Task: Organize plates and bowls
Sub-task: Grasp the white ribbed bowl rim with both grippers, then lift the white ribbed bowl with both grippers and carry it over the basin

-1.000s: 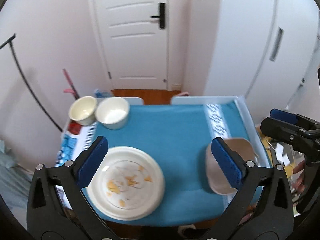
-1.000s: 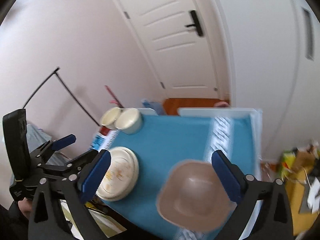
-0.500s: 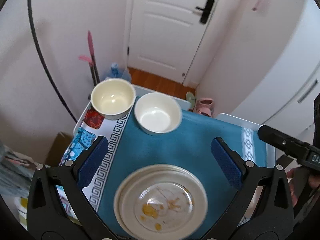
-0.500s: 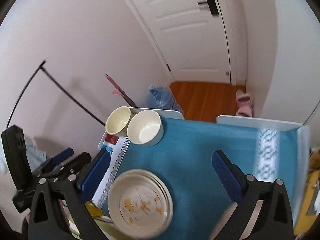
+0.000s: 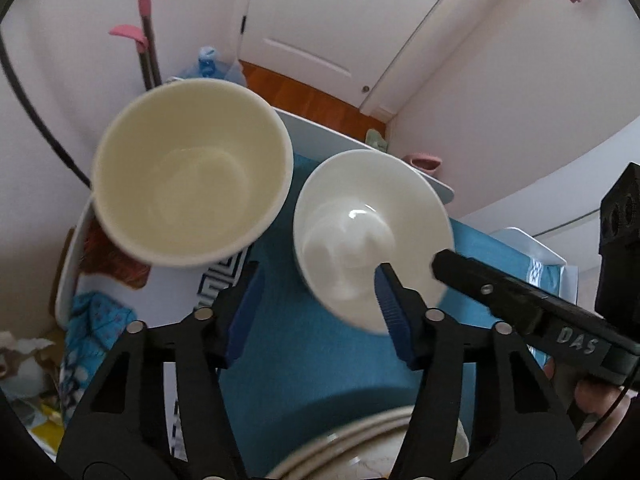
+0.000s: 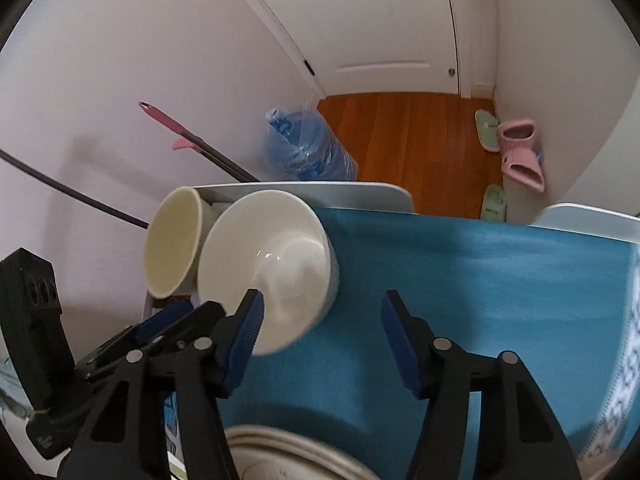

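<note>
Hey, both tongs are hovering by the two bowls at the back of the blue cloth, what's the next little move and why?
Probably lower the left tongs over the white bowl's near rim. Their jaws have just been closing with nothing gripped; one pad already overlaps that rim. The cream bowl sits right beside it, so lifting the white one into it looks likely.

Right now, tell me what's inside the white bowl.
The white bowl looks empty, only glare inside. The left tool's finger covers a strip of its near rim.
</note>
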A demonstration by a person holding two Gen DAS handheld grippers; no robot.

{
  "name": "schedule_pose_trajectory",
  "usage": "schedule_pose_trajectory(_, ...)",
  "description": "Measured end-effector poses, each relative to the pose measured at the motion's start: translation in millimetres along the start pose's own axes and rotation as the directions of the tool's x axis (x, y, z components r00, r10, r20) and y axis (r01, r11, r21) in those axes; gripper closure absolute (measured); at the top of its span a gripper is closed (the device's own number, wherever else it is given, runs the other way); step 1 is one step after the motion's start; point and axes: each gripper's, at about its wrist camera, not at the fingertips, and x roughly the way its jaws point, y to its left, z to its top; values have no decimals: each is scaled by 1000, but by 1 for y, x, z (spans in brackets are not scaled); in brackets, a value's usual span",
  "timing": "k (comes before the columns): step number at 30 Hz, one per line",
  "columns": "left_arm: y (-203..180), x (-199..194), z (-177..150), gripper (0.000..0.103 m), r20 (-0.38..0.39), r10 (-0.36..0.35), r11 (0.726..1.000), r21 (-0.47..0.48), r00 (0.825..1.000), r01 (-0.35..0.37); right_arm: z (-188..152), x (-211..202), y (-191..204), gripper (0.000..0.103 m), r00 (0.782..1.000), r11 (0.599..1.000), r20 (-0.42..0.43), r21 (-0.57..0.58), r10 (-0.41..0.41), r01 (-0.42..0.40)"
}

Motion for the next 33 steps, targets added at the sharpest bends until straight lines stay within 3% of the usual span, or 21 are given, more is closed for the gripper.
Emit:
schedule_pose_trajectory(4, 6, 14, 5, 59, -17, -5, 1000, 3, 1000, 5, 4, 19, 0, 65, 1000, 1000, -26, 8, -7, 7)
schedule_pose_trajectory(6, 7, 17, 5, 80, -26, -7, 1000, 0, 1000, 7, 5, 22, -3, 69, 999, 1000, -34, 13, -7, 8)
schedule_pose_trajectory(7, 8, 20, 5, 85, -34, -8, 1000, 0, 999, 8, 5, 25, -4, 71, 999, 1000, -38, 16, -9, 9)
schedule_pose_trajectory(10, 9, 22, 4, 86, -38, -9, 1000, 4, 999, 9, 4, 29, -2, 87, 999, 1000, -33, 16, 5, -4)
schedule_pose_trajectory(17, 1, 24, 8, 87, -27, 28, 999, 40, 999, -27, 1, 28, 2, 87, 1000, 1000, -17, 0, -17, 17)
schedule_pose_trajectory(23, -16, 2, 4, 87, 18, 37, 995, 88, 999, -39, -5, 9, 3, 87, 1000, 1000, 25, -3, -8, 8)
schedule_pose_trajectory(33, -84, -78, -22, 87, 115, -20, 984, 178, 993, -1, -35, -96, -7, 87, 987, 999, 158, -32, 3, 2)
